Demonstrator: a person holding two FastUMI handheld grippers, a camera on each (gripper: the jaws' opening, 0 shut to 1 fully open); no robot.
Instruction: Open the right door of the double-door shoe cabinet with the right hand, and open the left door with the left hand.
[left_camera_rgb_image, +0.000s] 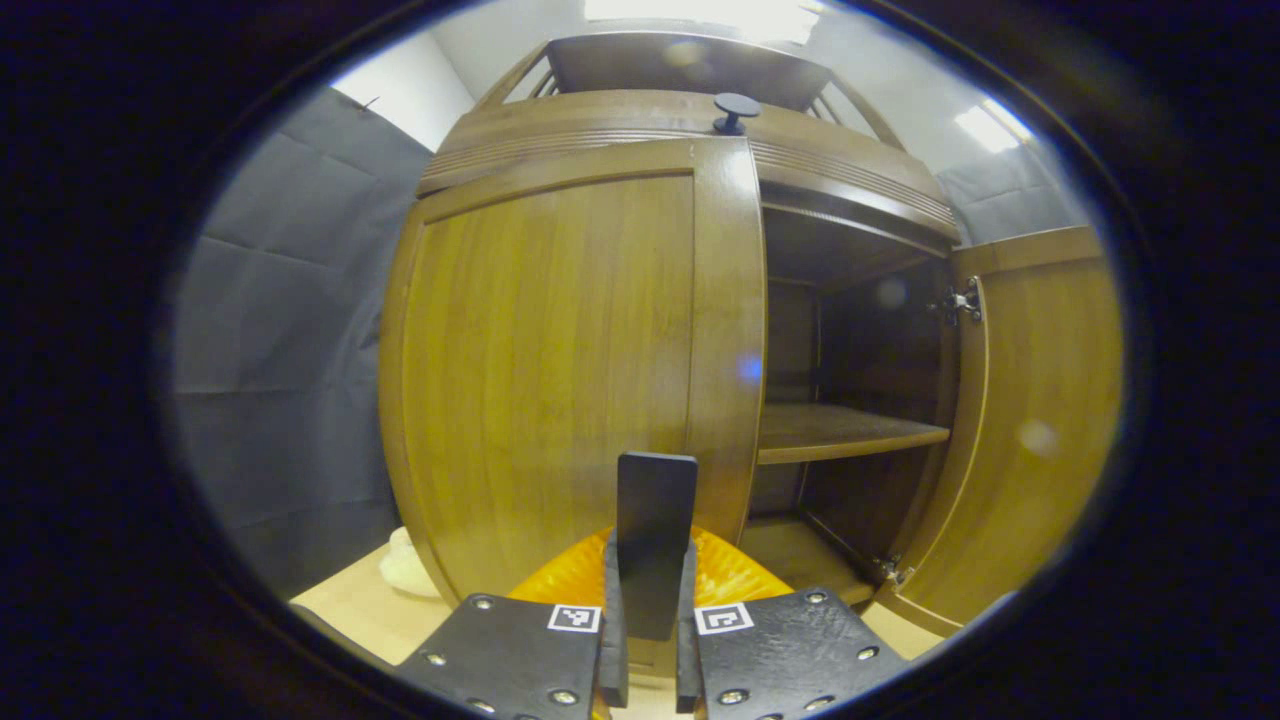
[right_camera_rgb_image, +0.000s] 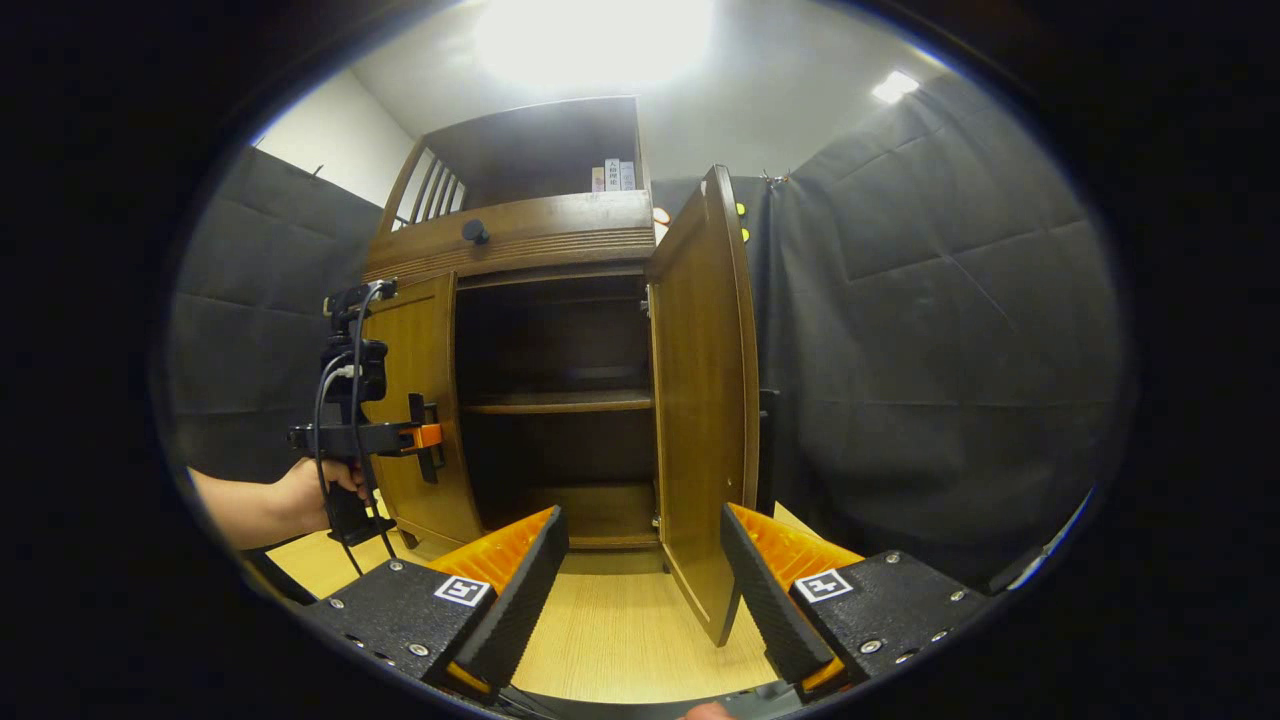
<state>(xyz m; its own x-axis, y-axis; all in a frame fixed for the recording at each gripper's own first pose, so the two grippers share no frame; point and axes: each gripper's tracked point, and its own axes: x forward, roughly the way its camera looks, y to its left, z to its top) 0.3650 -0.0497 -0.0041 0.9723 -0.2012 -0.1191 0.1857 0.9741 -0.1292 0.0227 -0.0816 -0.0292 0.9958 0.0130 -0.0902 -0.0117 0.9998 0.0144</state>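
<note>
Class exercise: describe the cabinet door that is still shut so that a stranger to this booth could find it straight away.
Start at the wooden shoe cabinet standing against the dark cloth wall. Its lower part has two doors: the right door is swung wide, showing shelves inside. The left door is the closed flat panel beside that opening, with the left hand-held gripper at its inner edge.

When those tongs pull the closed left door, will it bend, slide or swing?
The left door looks like a stiff wooden panel, so it probably won't flex. The open right door hangs on side hinges, so the left one likely swings the same way.
</note>
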